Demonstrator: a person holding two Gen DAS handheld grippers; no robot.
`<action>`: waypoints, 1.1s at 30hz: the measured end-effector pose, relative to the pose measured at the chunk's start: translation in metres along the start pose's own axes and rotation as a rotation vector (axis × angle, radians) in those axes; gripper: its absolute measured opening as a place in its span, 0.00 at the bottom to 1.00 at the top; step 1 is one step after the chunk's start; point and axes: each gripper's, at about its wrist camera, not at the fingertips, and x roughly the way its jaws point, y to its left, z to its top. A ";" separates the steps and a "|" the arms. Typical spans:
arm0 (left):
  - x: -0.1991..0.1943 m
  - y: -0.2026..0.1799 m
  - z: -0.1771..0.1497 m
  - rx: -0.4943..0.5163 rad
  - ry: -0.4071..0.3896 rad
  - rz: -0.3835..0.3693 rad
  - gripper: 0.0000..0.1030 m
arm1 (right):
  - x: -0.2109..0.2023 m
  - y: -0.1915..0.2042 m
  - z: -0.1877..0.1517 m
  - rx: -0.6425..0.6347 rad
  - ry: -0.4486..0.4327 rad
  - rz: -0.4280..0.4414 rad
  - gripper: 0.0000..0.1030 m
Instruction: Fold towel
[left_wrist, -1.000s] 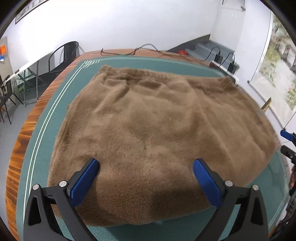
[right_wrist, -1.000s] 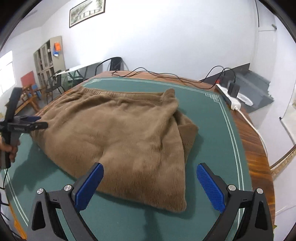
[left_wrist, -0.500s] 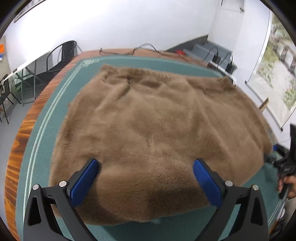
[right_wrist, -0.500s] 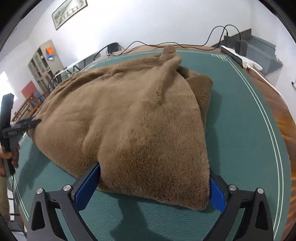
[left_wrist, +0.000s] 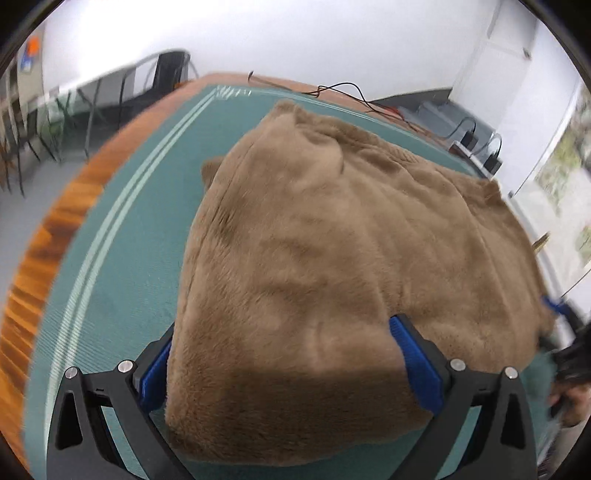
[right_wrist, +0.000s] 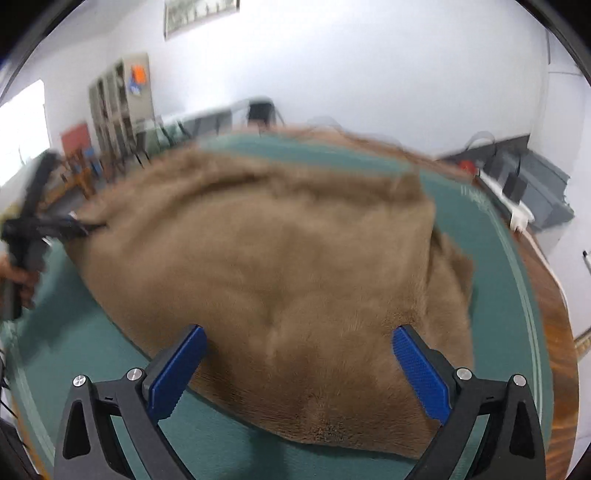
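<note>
Towel (left_wrist: 332, 266): brown, plush, already doubled at least once, lying on the green table mat (left_wrist: 122, 258) with its near edge toward both of my cameras. My left gripper (left_wrist: 288, 365) has its blue pads spread wide, and a thick corner of the pile bulges between them; the left pad is partly buried under the nap, so I read the jaws as unclenched and straddling the cloth, not pinching it. My right gripper (right_wrist: 299, 369) is likewise spread, pads resting at either side of the near hem with nothing clamped. Judgement on the step: I am setting up a two-corner grasp for the next fold. To do it well I should slide each lower pad under every layer at the corner, not just the top one, close firmly because the pile is thick and slippery, then lift both corners level and carry them over together so the edges meet square. Hard to read: both views are smeared by motion, the right one badly. How many layers sit at each corner is hidden by the nap. The far right corner looks rumpled, with a lower layer poking out. The other gripper's state, seen at each frame edge, cannot be told from there.
</note>
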 end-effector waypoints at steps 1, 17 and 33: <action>0.000 -0.001 0.000 0.012 -0.001 0.006 1.00 | 0.005 -0.003 -0.004 0.005 0.005 0.008 1.00; -0.032 -0.038 0.006 0.090 -0.068 0.042 1.00 | -0.039 -0.053 -0.011 0.257 -0.126 0.152 1.00; -0.042 -0.102 0.003 0.223 -0.119 -0.017 1.00 | -0.029 -0.126 -0.067 0.742 -0.061 0.247 1.00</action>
